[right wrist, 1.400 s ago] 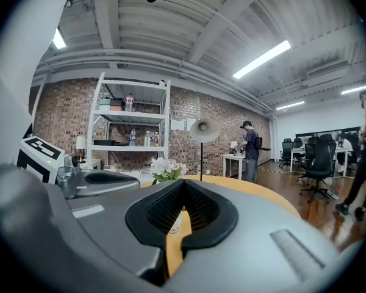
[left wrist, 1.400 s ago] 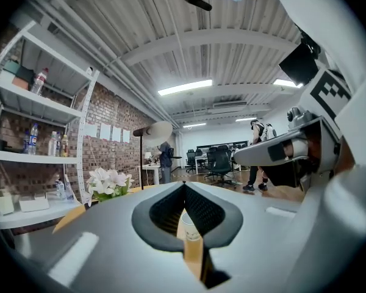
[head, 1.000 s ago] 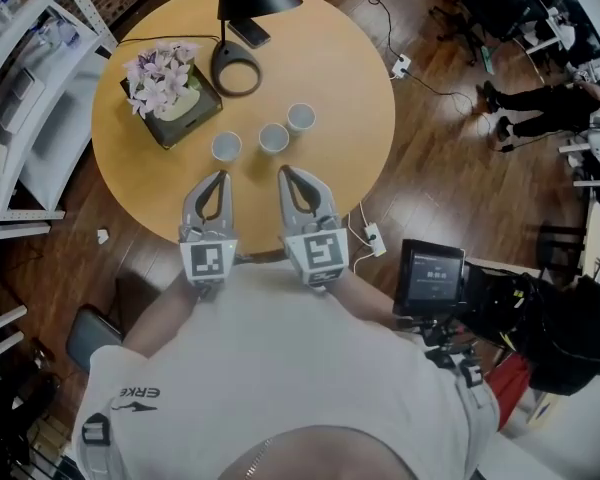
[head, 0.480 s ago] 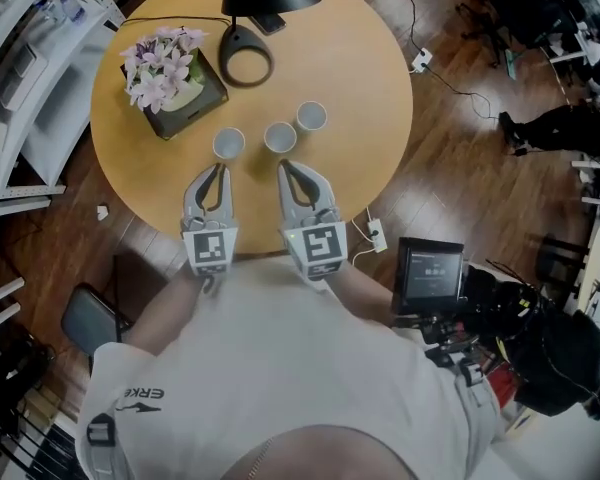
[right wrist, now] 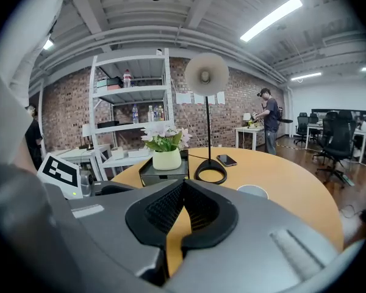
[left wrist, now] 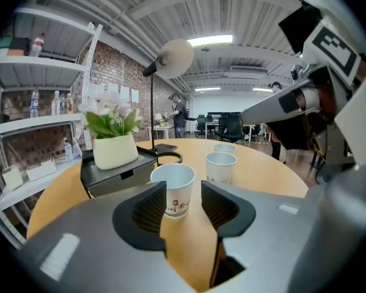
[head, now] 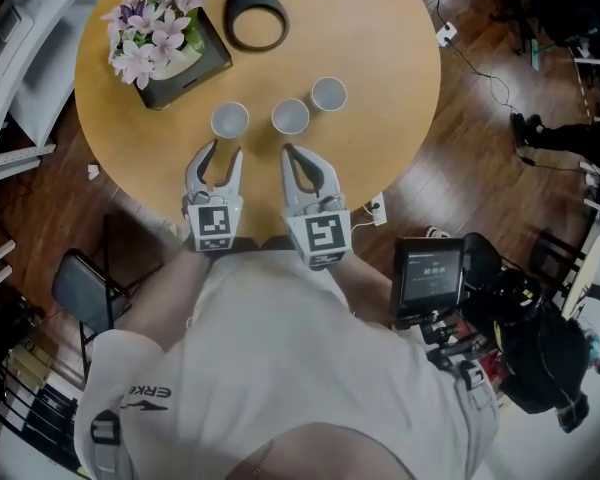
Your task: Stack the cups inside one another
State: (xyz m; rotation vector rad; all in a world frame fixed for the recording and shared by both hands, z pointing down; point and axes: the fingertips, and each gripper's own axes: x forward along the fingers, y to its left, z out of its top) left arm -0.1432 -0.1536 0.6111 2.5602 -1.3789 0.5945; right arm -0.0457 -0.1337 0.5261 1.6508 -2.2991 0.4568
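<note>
**Round table, three cups in a row, both grippers at its near edge**

Round and wood-topped, the table (head: 380, 158) carries three white paper cups in a slanting line. The left cup (head: 229, 121), the middle cup (head: 290, 116) and the right cup (head: 328, 94) each stand upright, apart from their neighbours. Behind them are a flower planter (head: 155, 38) in a dark box and the ring-shaped lamp base (head: 256, 13).

From the head view, the left gripper (head: 225, 150) points at the left cup, its tips just short of it. The right gripper (head: 287, 151) points at the middle cup, near but not touching.

The left gripper view adds what the overhead look cannot. Its jaws have just been opening and stand partly apart, with nothing between the pads. The left cup sits just beyond the tips, framed in the gap, with a small red print on its side. All three cups show there in a receding line.

The right gripper view shows its jaws closed together at the tips, on nothing. They block the middle cup, and only one white rim (right wrist: 252, 191) shows past the right jaw. This view looks level across the table and takes in a phone (right wrist: 226, 160) by the lamp base, a brick wall (right wrist: 67, 115) and a person (right wrist: 269, 124) standing far back.
</note>
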